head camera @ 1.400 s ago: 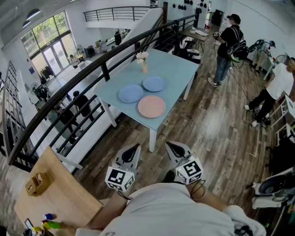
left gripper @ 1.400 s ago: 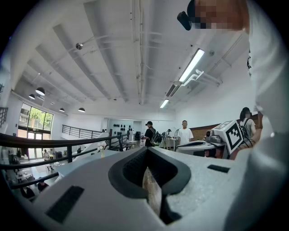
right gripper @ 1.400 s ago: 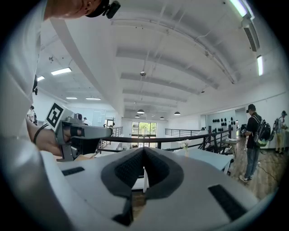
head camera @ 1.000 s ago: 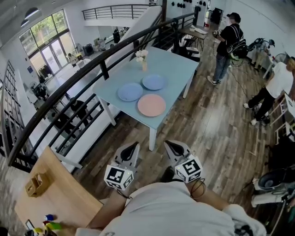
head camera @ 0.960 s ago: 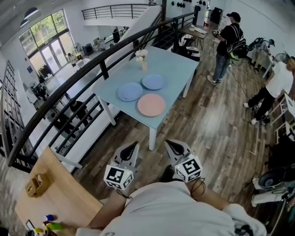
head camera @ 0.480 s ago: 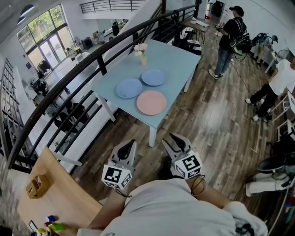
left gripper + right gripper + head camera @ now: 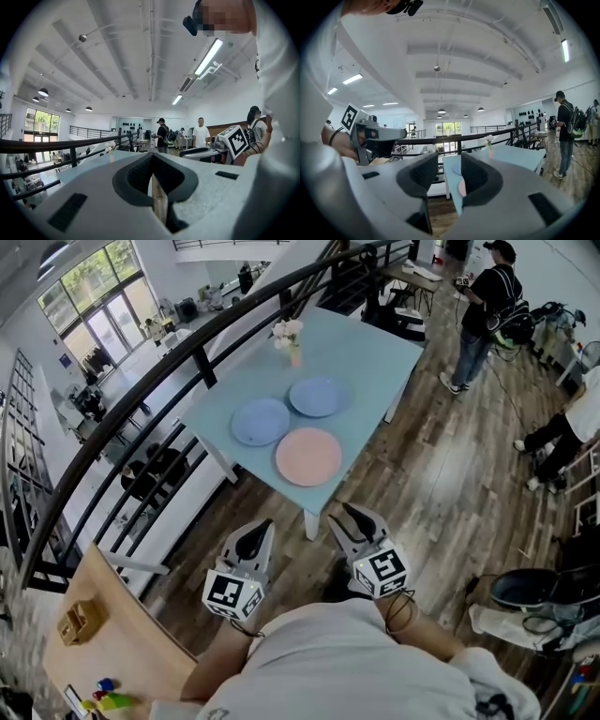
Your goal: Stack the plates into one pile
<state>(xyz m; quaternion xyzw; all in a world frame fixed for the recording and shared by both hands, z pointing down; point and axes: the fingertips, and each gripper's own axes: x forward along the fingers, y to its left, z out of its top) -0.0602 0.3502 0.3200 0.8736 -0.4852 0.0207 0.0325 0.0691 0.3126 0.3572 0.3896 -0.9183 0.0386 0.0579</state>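
A light blue table (image 7: 366, 352) stands ahead of me, beyond both grippers. On it lie a pink plate (image 7: 308, 457) near the front corner and two blue plates (image 7: 260, 421) (image 7: 315, 397) behind it, none stacked. My left gripper (image 7: 262, 526) hangs over the wooden floor short of the table, its jaws shut and empty (image 7: 152, 159). My right gripper (image 7: 347, 514) is beside it, open. Its jaws have just been opening, with nothing between them (image 7: 450, 164). Through the gap in the right gripper view I see the pink plate (image 7: 461, 187) and a blue plate (image 7: 457, 169) far off.
A vase of flowers (image 7: 291, 338) stands on the table's far side. A black railing (image 7: 187, 362) runs along the table's left. A wooden table (image 7: 112, 615) is at lower left. People stand at the right (image 7: 483, 310) (image 7: 572, 427).
Both grippers have come forward towards the table, which now sits nearer in the head view. The right gripper's jaws went from shut to open.
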